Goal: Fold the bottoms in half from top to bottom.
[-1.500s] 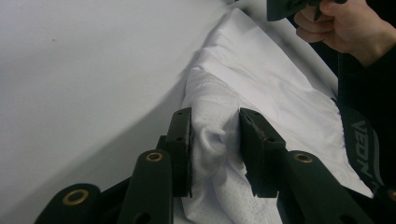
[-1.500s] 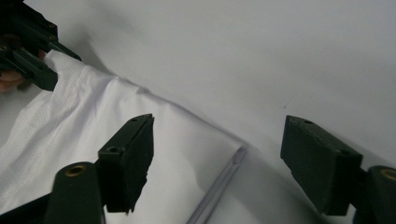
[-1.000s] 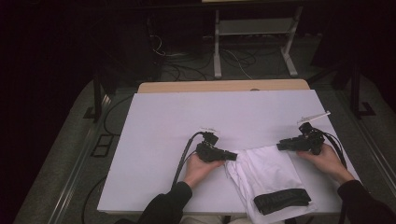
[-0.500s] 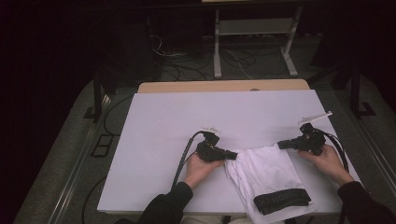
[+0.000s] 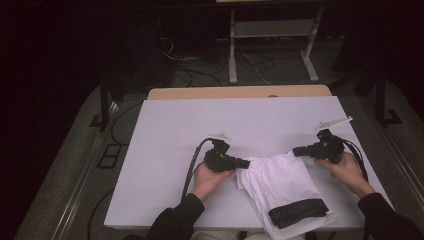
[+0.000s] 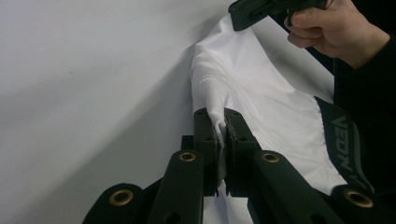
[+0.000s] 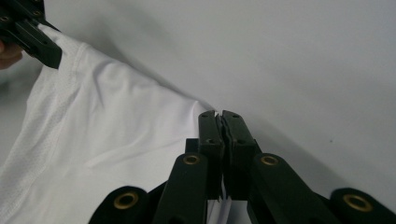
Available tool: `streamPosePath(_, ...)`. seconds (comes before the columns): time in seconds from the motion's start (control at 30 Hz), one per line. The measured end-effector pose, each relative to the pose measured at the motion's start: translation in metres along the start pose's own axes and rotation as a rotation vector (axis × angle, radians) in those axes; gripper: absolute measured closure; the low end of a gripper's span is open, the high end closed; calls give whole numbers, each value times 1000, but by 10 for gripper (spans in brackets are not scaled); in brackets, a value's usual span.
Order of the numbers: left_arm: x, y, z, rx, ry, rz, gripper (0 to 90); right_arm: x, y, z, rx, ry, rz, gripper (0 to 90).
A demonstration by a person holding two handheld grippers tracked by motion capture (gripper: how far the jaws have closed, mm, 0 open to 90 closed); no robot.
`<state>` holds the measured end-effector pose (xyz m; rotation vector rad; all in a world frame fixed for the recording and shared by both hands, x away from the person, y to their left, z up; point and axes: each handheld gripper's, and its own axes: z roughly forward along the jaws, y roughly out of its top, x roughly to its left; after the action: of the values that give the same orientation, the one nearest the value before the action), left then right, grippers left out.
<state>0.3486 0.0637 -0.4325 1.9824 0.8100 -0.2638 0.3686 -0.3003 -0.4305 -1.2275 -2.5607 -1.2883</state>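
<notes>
Both claws grip far corners of a white garment (image 5: 280, 182) spread near the front edge of a white table (image 5: 210, 125): the left gripper (image 5: 245, 163) pinches one corner, the right gripper (image 5: 296, 150) the other, its jaws having just closed. Hands lie low, pointing inward. A black waistband (image 5: 298, 212) crosses the cloth's near end; its lettering is partly hidden. Dark floor and cables lie beyond.

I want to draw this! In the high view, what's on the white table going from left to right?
Left gripper, held in a hand → white cloth garment with a black waistband → right gripper, held in the other hand.
</notes>
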Motion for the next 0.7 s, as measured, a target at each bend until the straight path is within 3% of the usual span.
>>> streamPosePath(0.27, 2, 2, -19, -7, 43, 7, 846, 5, 17, 6, -8, 12, -13, 858)
streamPosePath(0.7, 17, 2, -50, -22, 89, -8, 846, 17, 40, 25, -20, 47, -28, 857)
